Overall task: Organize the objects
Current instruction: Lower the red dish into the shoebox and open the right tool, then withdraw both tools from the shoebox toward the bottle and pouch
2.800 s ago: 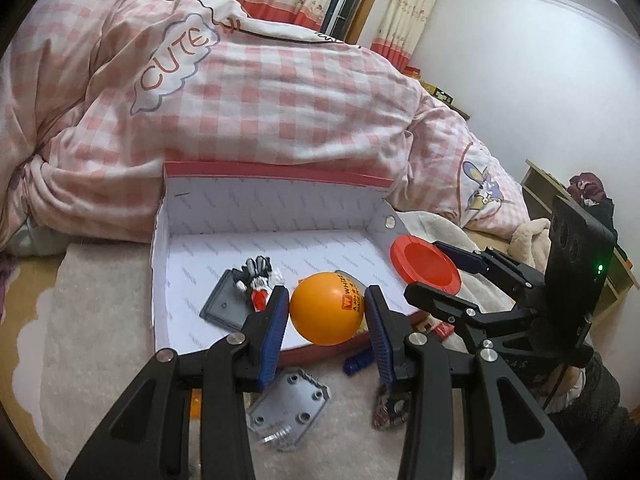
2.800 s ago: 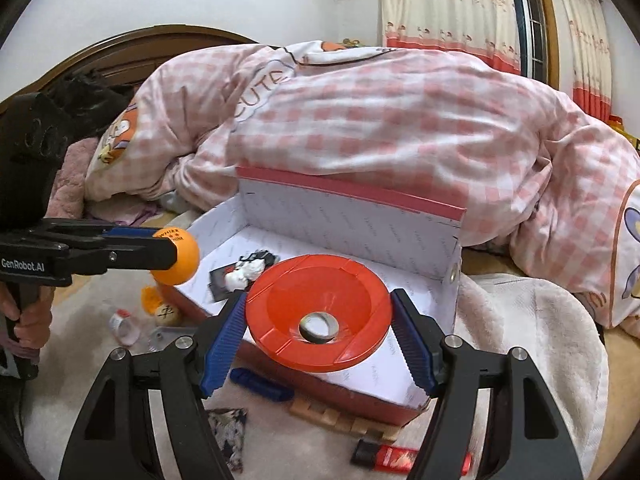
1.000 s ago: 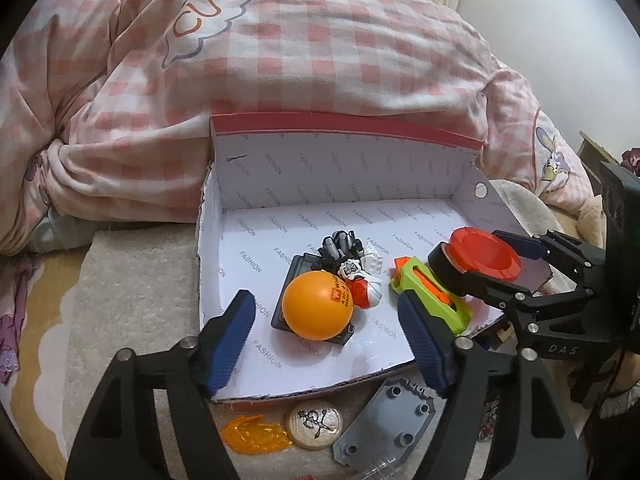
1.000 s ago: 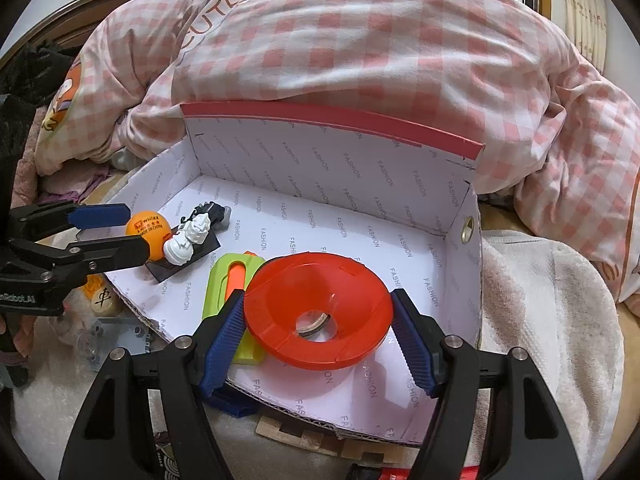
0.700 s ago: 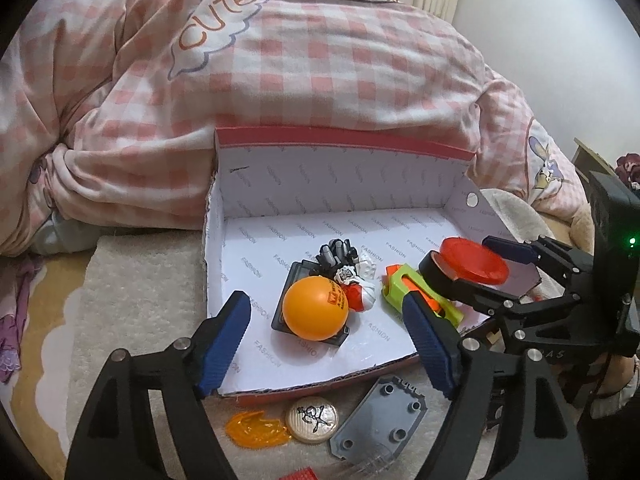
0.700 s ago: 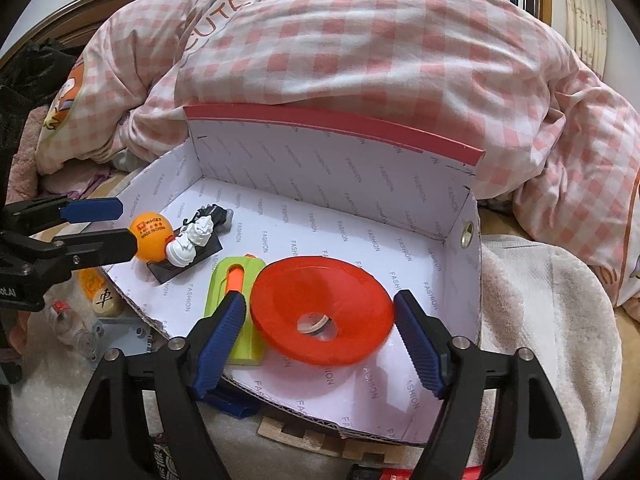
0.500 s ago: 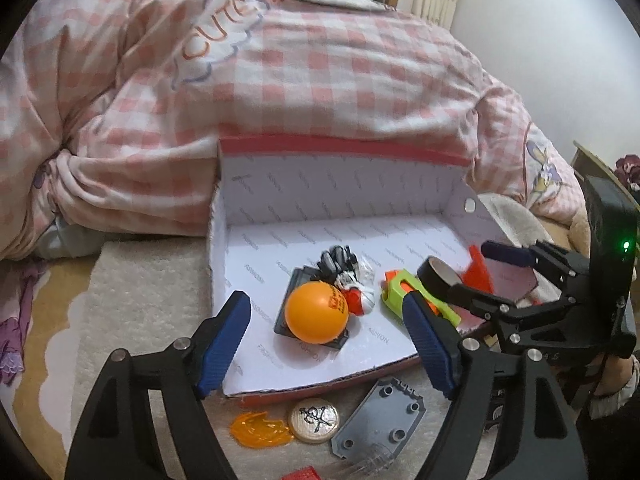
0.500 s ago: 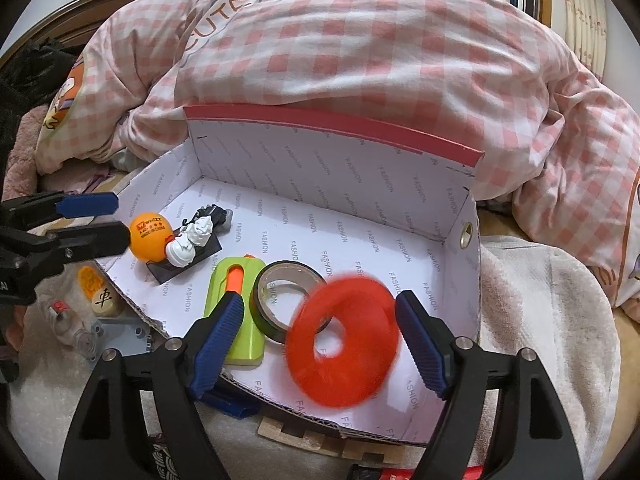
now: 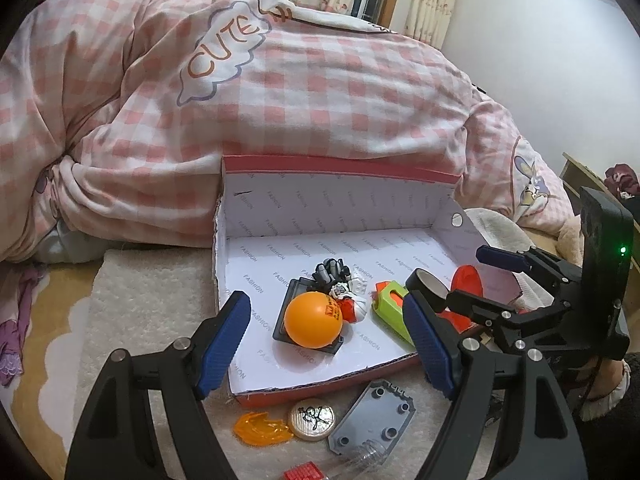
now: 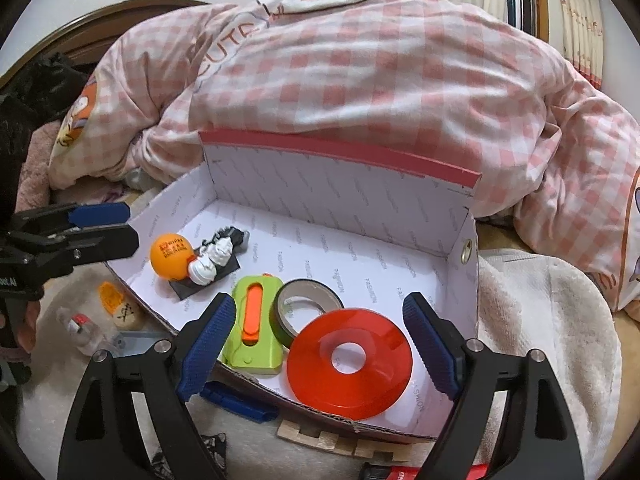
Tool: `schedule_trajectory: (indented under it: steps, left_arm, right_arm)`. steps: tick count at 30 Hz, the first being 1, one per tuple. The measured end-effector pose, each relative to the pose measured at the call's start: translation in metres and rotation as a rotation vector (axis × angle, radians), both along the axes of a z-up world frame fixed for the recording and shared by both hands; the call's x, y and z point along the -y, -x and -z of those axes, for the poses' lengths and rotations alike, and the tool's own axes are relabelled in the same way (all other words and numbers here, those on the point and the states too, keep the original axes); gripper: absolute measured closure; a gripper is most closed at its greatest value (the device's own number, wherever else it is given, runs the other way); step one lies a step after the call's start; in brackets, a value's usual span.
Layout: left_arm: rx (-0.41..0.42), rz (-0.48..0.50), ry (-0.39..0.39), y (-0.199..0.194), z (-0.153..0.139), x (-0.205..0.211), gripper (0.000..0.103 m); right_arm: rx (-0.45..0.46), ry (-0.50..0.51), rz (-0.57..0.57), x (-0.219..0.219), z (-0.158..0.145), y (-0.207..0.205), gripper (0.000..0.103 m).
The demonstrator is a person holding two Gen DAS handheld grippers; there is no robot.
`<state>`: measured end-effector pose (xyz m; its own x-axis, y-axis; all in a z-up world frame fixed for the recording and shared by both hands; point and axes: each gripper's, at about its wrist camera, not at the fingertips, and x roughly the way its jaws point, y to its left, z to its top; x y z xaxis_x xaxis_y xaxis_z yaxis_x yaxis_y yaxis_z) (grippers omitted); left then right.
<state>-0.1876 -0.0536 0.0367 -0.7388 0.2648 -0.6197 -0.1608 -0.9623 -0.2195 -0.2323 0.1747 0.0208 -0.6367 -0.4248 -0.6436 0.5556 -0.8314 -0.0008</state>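
Observation:
A red-edged cardboard box stands open on the rug. In it lie an orange ball, a small robot figure on a grey plate, a green and orange toy, a tape roll and a red disc. My left gripper is open and empty, just in front of the ball. My right gripper is open and empty, with the disc lying between its fingers.
On the rug in front of the box lie an orange plastic piece, a round token, a grey plate, a blue piece and a wooden piece. A pink checked quilt is heaped behind the box.
My right gripper opened and let the red disc go; it fell flat onto the box floor beside the tape roll. My left gripper let the ball go earlier and drew back, open.

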Motion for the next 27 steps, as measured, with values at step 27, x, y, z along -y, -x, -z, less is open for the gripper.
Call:
schedule_trajectory:
  steps: [27]
  left_arm:
    - [-0.07, 0.001, 0.0, -0.054, -0.022, 0.039, 0.023]
  right_arm:
    - [-0.069, 0.112, 0.072, -0.044, -0.028, -0.04, 0.015]
